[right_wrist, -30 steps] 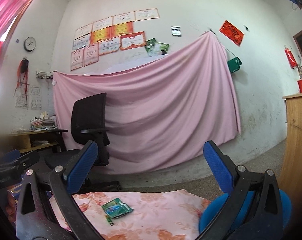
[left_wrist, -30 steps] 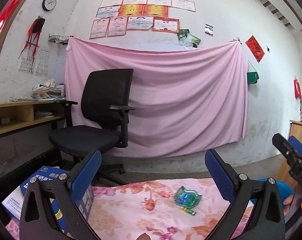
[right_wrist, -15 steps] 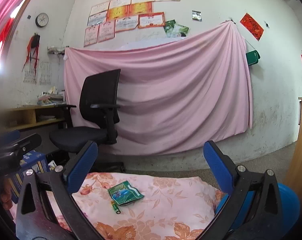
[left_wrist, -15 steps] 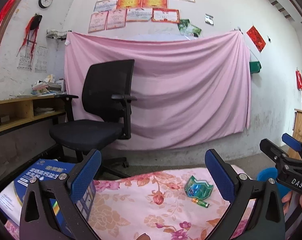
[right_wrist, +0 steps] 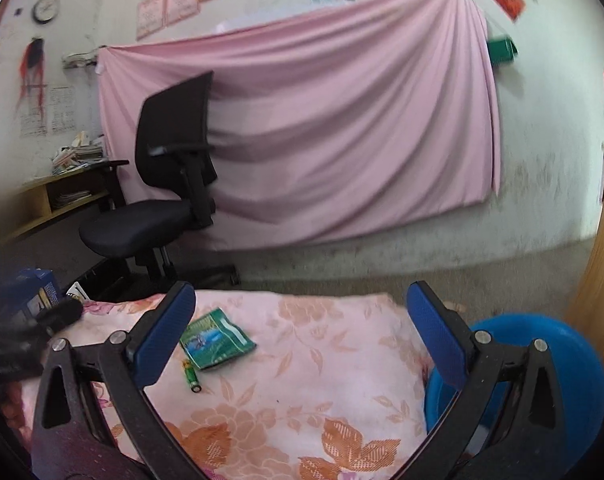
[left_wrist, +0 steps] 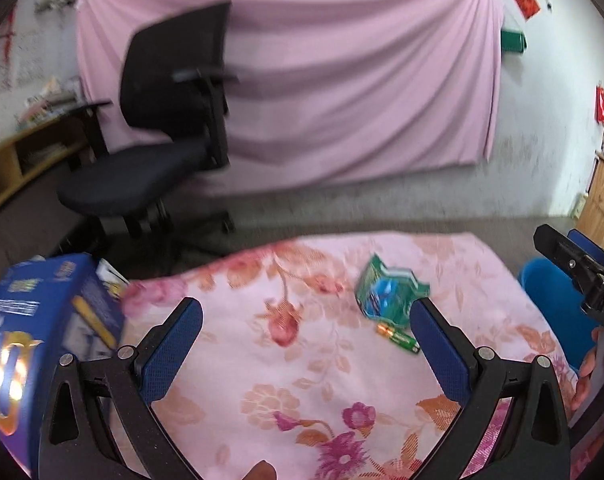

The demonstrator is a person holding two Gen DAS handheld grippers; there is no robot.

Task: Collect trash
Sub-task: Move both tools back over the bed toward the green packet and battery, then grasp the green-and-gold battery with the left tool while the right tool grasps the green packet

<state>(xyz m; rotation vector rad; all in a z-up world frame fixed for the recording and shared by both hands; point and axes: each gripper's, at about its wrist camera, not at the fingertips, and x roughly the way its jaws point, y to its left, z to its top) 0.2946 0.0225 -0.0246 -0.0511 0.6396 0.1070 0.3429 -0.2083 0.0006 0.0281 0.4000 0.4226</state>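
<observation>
A crumpled green and blue wrapper (left_wrist: 388, 290) (right_wrist: 216, 338) lies on the floral pink cloth (left_wrist: 302, 368) (right_wrist: 302, 380). A small green and orange battery (left_wrist: 399, 338) (right_wrist: 191, 376) lies just in front of it. My left gripper (left_wrist: 306, 328) hovers open above the cloth, the wrapper near its right finger. My right gripper (right_wrist: 302, 320) is open too, with wrapper and battery by its left finger. A blue bin (right_wrist: 542, 368) (left_wrist: 550, 292) stands off the cloth's right edge. Nothing is between either pair of fingers.
A blue box (left_wrist: 34, 332) (right_wrist: 34, 292) sits at the cloth's left end. A black office chair (left_wrist: 162, 128) (right_wrist: 170, 184) stands behind, before a pink sheet (right_wrist: 322, 128) on the wall. Wooden furniture (right_wrist: 598, 248) is at the right, shelves (left_wrist: 26, 152) at the left.
Both views have tilted downward and moved closer to the table, so more of the cloth, the wrapper and the battery show. Both grippers stay open.
</observation>
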